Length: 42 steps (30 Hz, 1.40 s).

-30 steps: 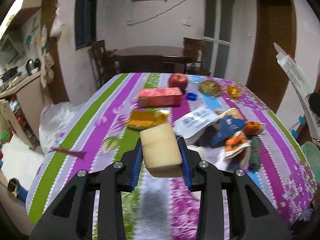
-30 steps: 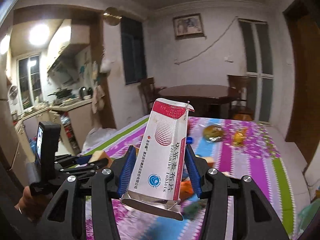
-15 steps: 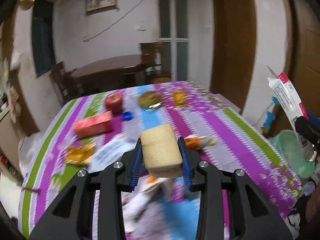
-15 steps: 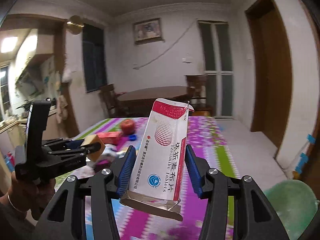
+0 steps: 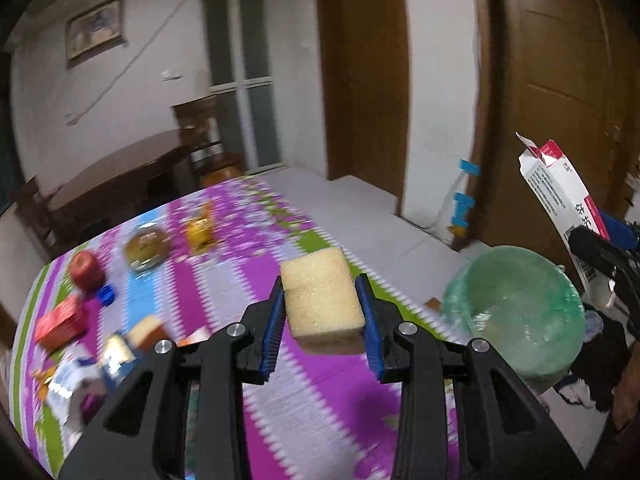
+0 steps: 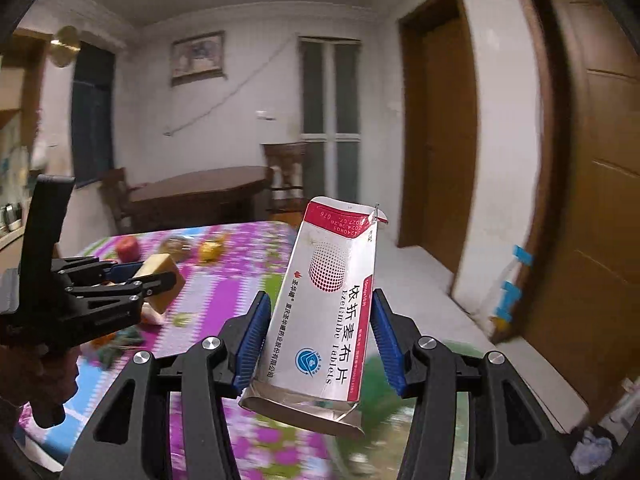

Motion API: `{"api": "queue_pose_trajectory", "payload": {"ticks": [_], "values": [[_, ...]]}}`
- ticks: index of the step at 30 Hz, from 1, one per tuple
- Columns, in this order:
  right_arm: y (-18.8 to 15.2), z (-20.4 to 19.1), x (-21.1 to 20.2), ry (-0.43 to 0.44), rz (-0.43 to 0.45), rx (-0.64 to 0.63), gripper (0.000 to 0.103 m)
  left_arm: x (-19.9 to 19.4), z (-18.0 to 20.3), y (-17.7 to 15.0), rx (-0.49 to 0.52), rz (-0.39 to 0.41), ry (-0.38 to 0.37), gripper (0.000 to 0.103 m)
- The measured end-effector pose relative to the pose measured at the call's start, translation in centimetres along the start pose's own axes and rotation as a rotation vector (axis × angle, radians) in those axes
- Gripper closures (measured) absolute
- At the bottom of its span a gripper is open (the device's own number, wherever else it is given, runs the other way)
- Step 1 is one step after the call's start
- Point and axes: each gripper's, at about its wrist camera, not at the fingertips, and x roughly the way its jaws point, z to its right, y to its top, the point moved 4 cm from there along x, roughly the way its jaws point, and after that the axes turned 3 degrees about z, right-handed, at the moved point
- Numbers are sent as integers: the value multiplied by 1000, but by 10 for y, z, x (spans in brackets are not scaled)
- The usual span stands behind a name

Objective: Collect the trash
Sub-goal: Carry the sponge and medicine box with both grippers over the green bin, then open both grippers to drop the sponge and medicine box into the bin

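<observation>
left gripper (image 5: 322, 322) clamped on sponge (image 5: 322, 300) | right gripper (image 6: 318, 338) clamped on medicine box (image 6: 328, 304) | both have swung off the table (image 5: 280, 396) toward the green-lined bin (image 5: 516, 312) beside it (drop looks next)

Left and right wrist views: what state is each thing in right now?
Yellow sponge block: clamped between the left gripper fingers.
Red-and-white tablet box: end flap open, clamped in the right gripper.
Green-lined bin: open.
Brown wooden door: shut.
</observation>
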Motion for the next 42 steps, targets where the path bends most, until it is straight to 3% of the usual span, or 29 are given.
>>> {"api": "queue_pose_trajectory", "payload": {"ticks": [5, 15, 22, 27, 29, 30, 32, 33, 42], "values": [[-9, 61, 5, -107, -62, 20, 50, 28, 42, 8, 54, -15, -79, 70], [-25, 134, 5, -231, -212, 92, 50, 68, 113, 17, 160, -53, -232, 70], [-36, 140, 4, -271, -318, 165, 50, 95, 157, 18, 224, -136, -446, 70], [-59, 153, 13, -235, -382, 274, 50, 111, 183, 2, 270, -256, -625, 70], [-68, 155, 17, -211, -398, 309, 49, 115, 190, -7, 300, -275, -631, 67], [-73, 152, 25, -192, -412, 328, 47, 118, 191, -12, 318, -279, -611, 51], [-81, 152, 32, -173, -418, 345, 37, 120, 188, -16, 320, -260, -562, 31], [-85, 153, 36, -188, -418, 355, 30, 120, 187, -17, 318, -256, -552, 31], [-95, 147, 41, -177, -410, 374, 31, 110, 175, -18, 299, -224, -511, 31]]}}
